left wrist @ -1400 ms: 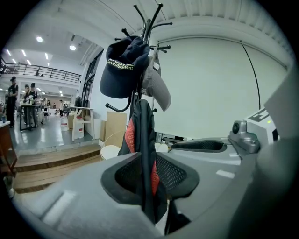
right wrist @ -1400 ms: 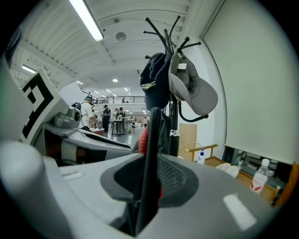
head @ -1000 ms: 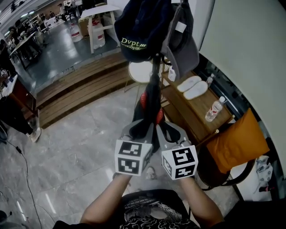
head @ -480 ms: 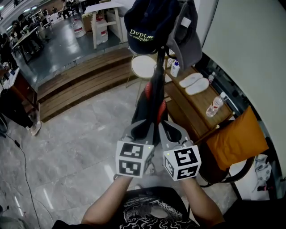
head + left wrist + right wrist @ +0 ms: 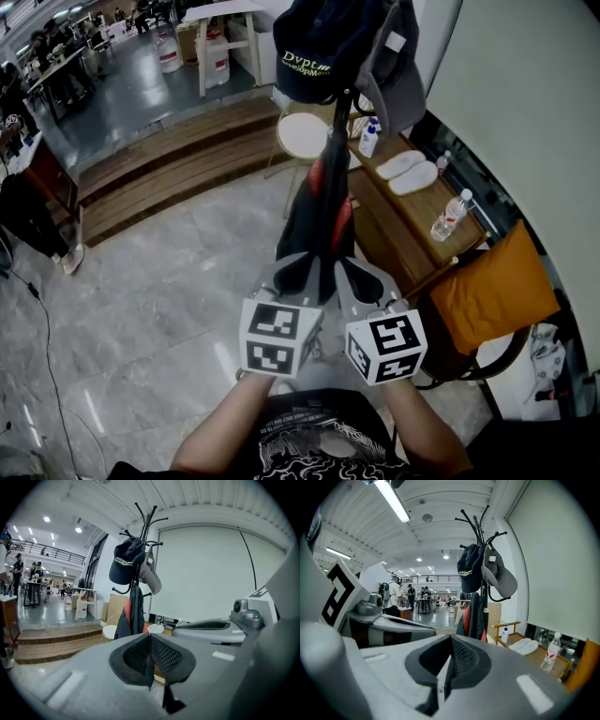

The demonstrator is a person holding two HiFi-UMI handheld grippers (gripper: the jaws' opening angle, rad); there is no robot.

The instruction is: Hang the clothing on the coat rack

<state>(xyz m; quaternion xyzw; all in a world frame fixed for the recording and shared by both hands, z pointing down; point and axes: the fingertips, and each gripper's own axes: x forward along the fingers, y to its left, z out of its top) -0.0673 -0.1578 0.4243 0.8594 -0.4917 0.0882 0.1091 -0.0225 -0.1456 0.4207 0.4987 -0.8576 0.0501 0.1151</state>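
Note:
A black coat rack [image 5: 339, 105] stands ahead of me, bearing a navy cap [image 5: 314, 47] with green lettering, a grey cap [image 5: 394, 70] and, lower down, a black and red jacket [image 5: 319, 202]. My left gripper [image 5: 298, 269] and right gripper [image 5: 356, 272] sit side by side just below the jacket's hem, apart from it. Both are shut with nothing between their pads. In the left gripper view the rack [image 5: 147, 517], navy cap [image 5: 125, 566] and jacket [image 5: 133, 616] rise beyond the shut left gripper [image 5: 150, 656]. The right gripper view shows the same caps [image 5: 469, 569] and jacket [image 5: 473, 616] past the shut right gripper [image 5: 450, 660].
Right of the rack a low wooden bench [image 5: 412, 234] carries white slippers [image 5: 408, 173] and a water bottle [image 5: 448, 220]. An orange cushion [image 5: 492, 291] lies on a chair at the right. A round white stool [image 5: 302, 136] and wooden steps [image 5: 159, 178] lie behind, with people at tables far back.
In the head view the rack and caps have slid slightly right and the grippers slightly lower. Both grippers stay together and shut.

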